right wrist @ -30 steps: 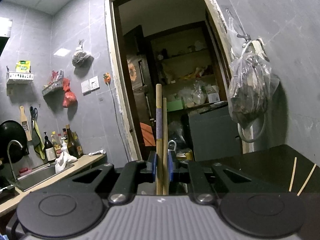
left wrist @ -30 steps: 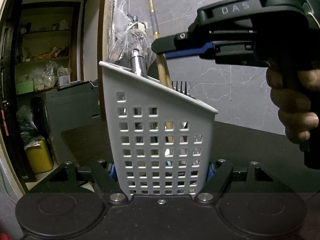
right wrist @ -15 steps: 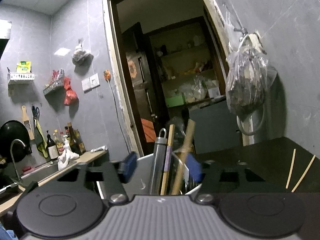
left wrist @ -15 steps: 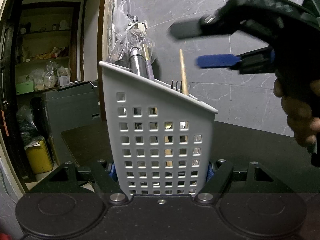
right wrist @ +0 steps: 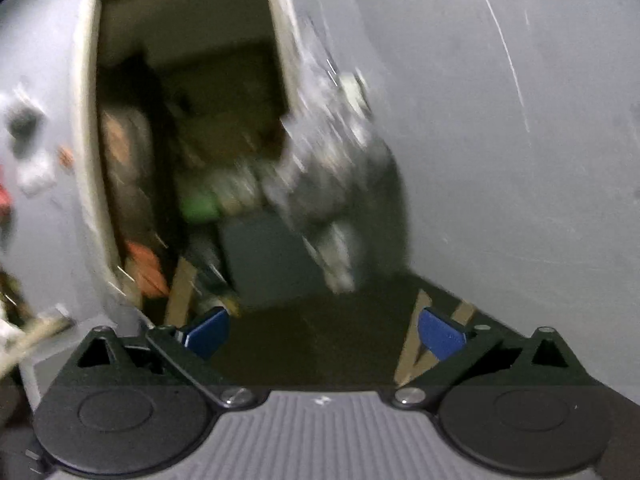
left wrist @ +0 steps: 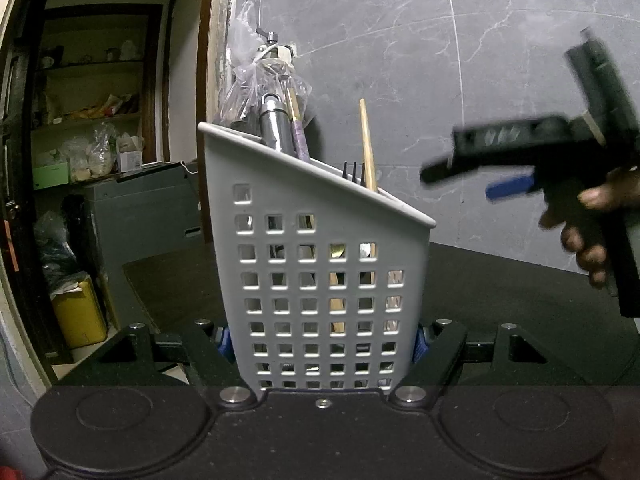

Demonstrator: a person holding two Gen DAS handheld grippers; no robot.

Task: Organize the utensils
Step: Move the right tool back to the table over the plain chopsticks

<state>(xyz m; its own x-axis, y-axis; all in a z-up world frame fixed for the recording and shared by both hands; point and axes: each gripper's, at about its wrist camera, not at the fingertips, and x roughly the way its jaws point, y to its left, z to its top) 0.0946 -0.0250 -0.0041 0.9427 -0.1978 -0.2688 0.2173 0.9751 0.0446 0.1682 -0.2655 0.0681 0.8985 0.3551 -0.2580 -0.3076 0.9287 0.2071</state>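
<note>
Room: grey tiled wall (left wrist: 400, 60) behind a dark counter (left wrist: 500, 292); a doorway to a pantry (left wrist: 100, 120) left of the caddy.
Caddy: white perforated holder (left wrist: 320, 280) upright on the counter, slanted rim, clamped at its base by the left gripper (left wrist: 320, 344), pads pressing both sides.
In the caddy: steel handle (left wrist: 274, 124), purple-banded chopstick (left wrist: 298, 136), dark fork tines (left wrist: 354, 170), plain wooden chopstick (left wrist: 368, 144), all standing, tips above the rim.
Change: a second ago the right gripper pinched that chopstick pair above the caddy; now both sit inside.
Right gripper: (left wrist: 492, 176) blurred, right of the caddy, jaws opening wide, nothing between them.
Meaning: this pair looks delivered.
Remaining: two chopsticks (right wrist: 416, 336) lie on the counter, far right of the caddy; likely next.
</note>
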